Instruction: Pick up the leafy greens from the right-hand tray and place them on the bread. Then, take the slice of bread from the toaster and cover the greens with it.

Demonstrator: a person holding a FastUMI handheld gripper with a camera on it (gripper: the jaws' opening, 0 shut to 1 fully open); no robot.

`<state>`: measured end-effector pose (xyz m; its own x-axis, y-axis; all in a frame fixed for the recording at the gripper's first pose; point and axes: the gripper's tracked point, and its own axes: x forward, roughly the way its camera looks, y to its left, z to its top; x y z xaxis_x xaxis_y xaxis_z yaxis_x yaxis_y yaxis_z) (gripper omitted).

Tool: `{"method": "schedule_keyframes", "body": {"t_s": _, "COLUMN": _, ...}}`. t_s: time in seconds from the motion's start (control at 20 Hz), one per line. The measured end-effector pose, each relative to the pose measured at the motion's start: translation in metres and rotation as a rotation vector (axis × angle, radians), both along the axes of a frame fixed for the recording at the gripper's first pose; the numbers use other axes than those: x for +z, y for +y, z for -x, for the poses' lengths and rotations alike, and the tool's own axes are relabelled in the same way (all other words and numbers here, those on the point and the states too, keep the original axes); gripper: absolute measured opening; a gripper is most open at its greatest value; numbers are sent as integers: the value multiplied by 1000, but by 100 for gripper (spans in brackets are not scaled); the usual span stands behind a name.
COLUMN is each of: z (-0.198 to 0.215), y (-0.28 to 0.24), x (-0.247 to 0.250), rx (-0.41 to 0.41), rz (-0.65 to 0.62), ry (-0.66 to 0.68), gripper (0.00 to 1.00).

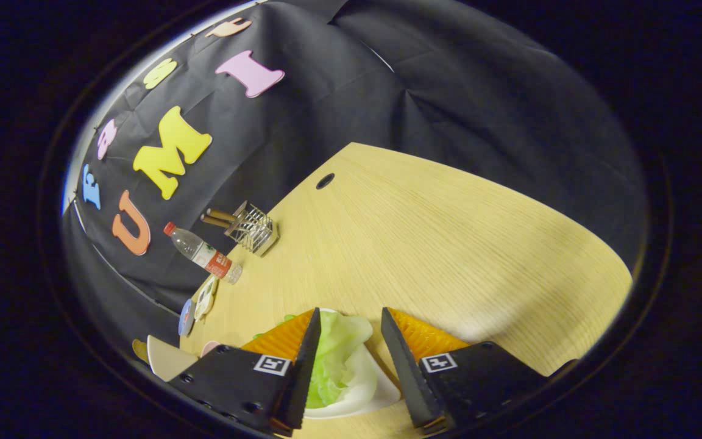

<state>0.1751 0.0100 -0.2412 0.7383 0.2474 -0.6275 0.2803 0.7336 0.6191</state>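
Note:
Pale green leafy greens [337, 353] lie in a white tray [366, 393] on the wooden table. My gripper [350, 326] stands open above them, tilted. The greens and the tray's rim show in the gap between the two fingers, and one finger [307, 360] covers part of the leaves. Nothing is pressed between the fingers. A wire rack with two brown handles [252, 227] stands at the table's far edge by the wall; I cannot tell whether bread sits in it.
A plastic water bottle with a red cap [205, 255] stands by the wire rack. Small round discs [200, 305] and a pale plate [165, 358] lie along the table edge beyond the covering finger. A round cable hole [325, 181] is in the tabletop [448, 244].

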Motion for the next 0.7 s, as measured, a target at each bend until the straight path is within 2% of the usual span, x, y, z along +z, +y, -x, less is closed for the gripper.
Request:
{"method": "schedule_keyframes", "body": {"t_s": 0.4, "z": 3, "y": -3, "x": 2, "rx": 27, "rz": 30, "ry": 9, "gripper": 2}}
{"method": "schedule_keyframes", "body": {"t_s": 0.7, "z": 8, "y": 5, "x": 32, "rx": 35, "rz": -3, "ry": -63, "gripper": 0}}
